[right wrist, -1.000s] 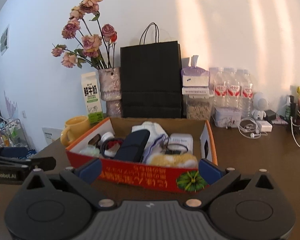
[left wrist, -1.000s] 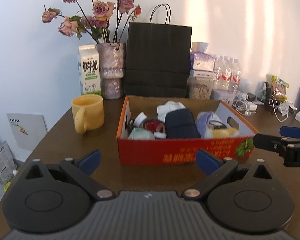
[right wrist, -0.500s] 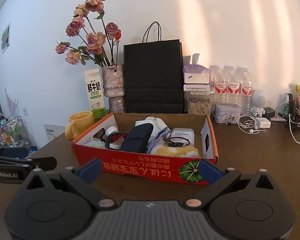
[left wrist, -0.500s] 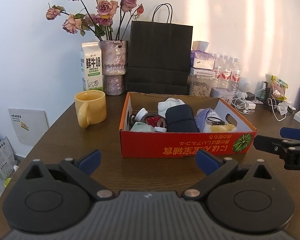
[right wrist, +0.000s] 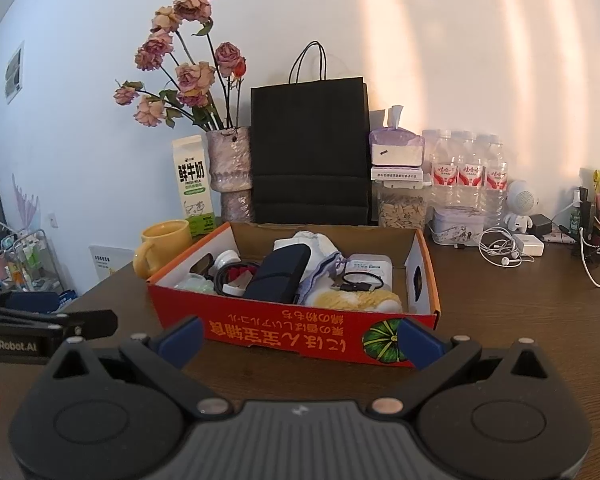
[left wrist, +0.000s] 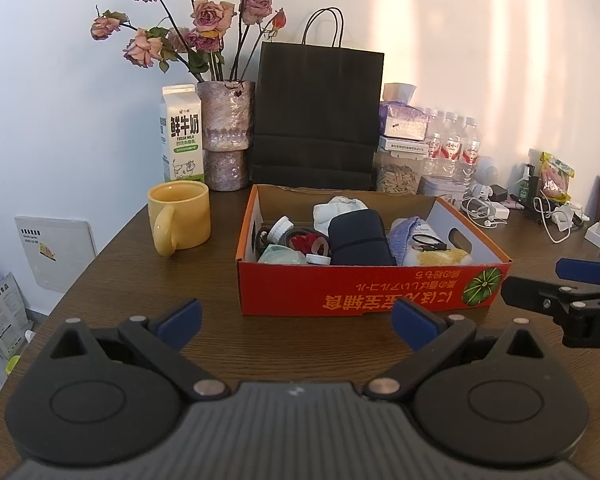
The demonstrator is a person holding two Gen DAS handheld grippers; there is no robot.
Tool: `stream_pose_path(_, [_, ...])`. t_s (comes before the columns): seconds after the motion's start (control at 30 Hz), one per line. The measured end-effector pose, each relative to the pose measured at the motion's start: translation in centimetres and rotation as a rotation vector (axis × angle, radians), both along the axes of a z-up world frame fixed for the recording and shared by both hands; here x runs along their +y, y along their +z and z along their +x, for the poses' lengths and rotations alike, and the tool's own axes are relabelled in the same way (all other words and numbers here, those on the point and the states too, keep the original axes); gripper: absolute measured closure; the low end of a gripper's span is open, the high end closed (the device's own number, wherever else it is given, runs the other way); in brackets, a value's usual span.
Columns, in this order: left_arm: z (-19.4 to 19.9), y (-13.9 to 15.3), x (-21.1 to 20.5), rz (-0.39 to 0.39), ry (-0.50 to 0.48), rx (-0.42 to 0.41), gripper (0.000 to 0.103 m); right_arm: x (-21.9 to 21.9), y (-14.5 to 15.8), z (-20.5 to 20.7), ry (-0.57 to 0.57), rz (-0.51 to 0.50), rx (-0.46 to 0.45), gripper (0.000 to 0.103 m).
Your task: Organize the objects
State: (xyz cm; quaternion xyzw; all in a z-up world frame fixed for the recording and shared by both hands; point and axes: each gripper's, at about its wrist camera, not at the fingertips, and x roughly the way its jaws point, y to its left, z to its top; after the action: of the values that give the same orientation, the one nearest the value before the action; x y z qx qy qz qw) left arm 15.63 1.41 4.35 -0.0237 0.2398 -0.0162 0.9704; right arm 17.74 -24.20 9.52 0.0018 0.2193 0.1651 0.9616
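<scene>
With both the left gripper (left wrist: pixel 296 318) and the right gripper (right wrist: pixel 298 336) spread wide and empty just short of the red box (left wrist: pixel 364 294) on the table (left wrist: pixel 112 280), the best approach is probably to reach over its near wall for one loose item at a time.
</scene>
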Motion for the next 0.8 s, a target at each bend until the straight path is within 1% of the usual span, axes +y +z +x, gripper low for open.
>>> stream_pose_path(0.57, [0.00, 0.06, -0.20, 0.013, -0.003, -0.006, 0.000, 0.06, -0.02, 0.00, 0.000, 0.000, 0.000, 0.000])
stream_pose_path(0.7, [-0.06, 0.03, -0.30, 0.026, 0.008, -0.006, 0.000, 0.06, -0.02, -0.01, -0.001, -0.001, 0.000, 0.000])
stream_pose_path(0.8, [-0.14, 0.09, -0.13, 0.011, 0.003, -0.011, 0.000, 0.06, -0.02, -0.01, -0.001, -0.001, 0.001, 0.000])
